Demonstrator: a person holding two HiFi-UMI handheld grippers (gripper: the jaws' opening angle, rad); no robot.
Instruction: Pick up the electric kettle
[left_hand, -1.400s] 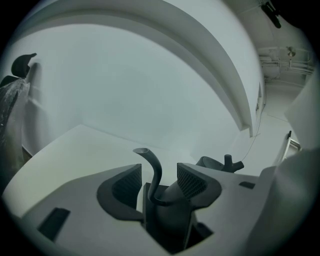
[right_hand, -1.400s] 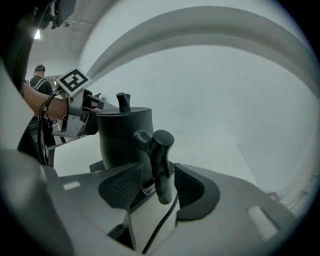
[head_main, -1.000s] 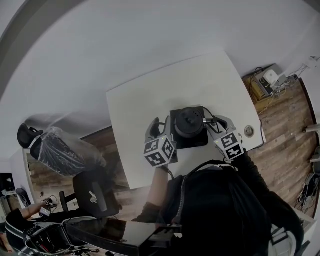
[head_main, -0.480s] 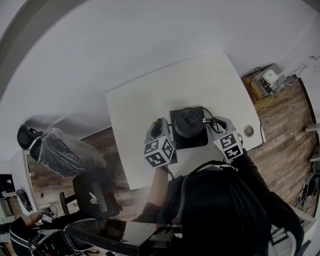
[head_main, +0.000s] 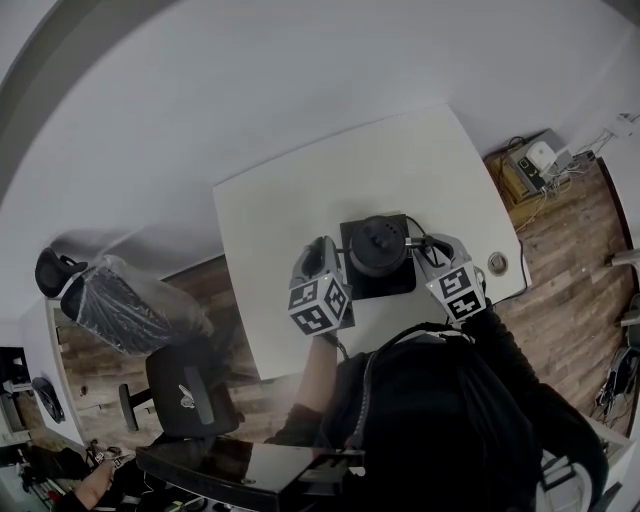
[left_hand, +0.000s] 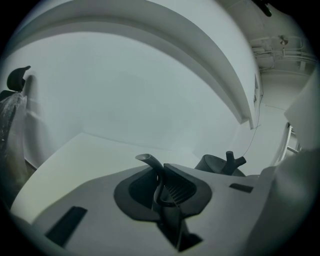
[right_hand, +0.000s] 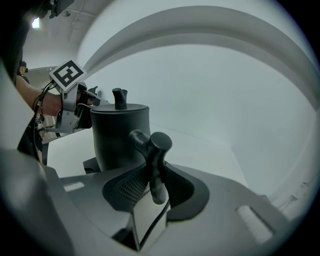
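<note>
A black electric kettle (head_main: 378, 245) stands on its square black base (head_main: 385, 283) on the white table (head_main: 300, 190). My left gripper (head_main: 322, 255) is at the kettle's left side. In the left gripper view its jaws (left_hand: 161, 175) are closing with the thin curved spout (left_hand: 150, 162) pinched between the pads; the lid knob (left_hand: 229, 160) shows to the right. My right gripper (head_main: 430, 250) is at the kettle's right side. Its jaws (right_hand: 154, 172) are closing on the black handle (right_hand: 155, 147), with the kettle body (right_hand: 120, 135) just beyond.
A round grommet (head_main: 498, 263) sits in the table near its right front edge. A black office chair (head_main: 190, 385) and a plastic-covered seat (head_main: 125, 305) stand on the floor to the left. Boxes and cables (head_main: 530, 165) lie on the wooden floor at the right.
Both grippers' jaws have come in from wide open onto the kettle, the left on the spout and the right on the handle. Neither hand has shifted; the kettle stays on its base.
</note>
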